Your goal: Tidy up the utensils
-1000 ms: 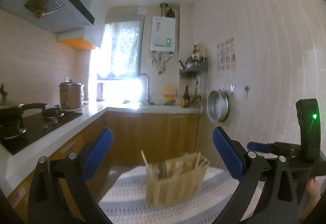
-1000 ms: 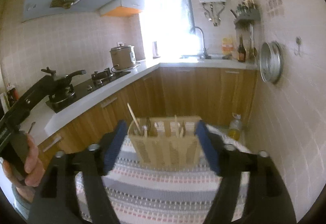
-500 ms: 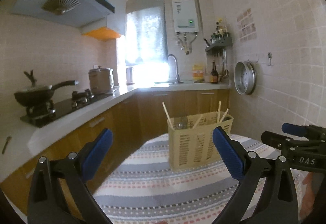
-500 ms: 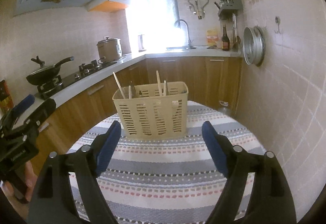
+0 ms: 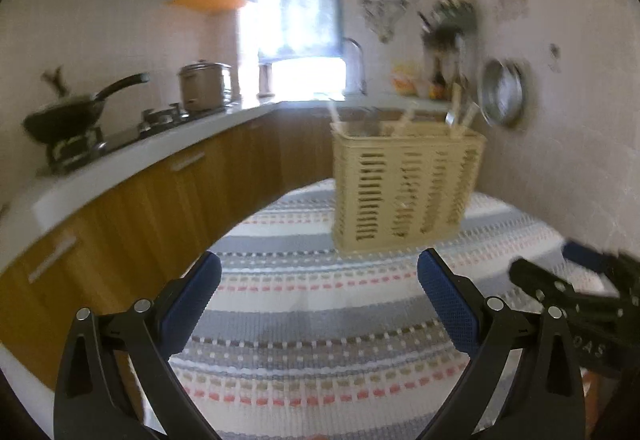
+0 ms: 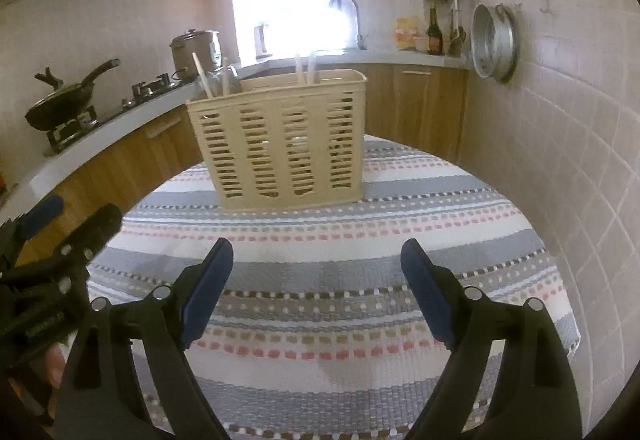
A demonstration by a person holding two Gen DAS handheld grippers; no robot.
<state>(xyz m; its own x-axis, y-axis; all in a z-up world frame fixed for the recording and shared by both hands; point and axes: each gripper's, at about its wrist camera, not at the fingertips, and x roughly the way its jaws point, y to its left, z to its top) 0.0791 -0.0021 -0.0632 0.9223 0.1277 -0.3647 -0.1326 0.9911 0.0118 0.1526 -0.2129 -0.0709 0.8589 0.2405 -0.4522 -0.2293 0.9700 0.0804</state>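
Note:
A beige slotted utensil basket stands on a round table with a striped cloth. Chopsticks and a few metal utensils stick up out of it. My left gripper is open and empty, above the cloth in front of the basket. My right gripper is open and empty, also short of the basket. The right gripper shows at the right edge of the left wrist view, and the left gripper at the left edge of the right wrist view.
A white counter with wooden cabinets curves along the left, bearing a stove with a black pan and a metal pot. A tiled wall with a hanging metal pan stands close on the right.
Both grippers have come lower and closer to the table; the basket looms larger and more of the cloth shows. Both stay open. The left view is blurred by motion.

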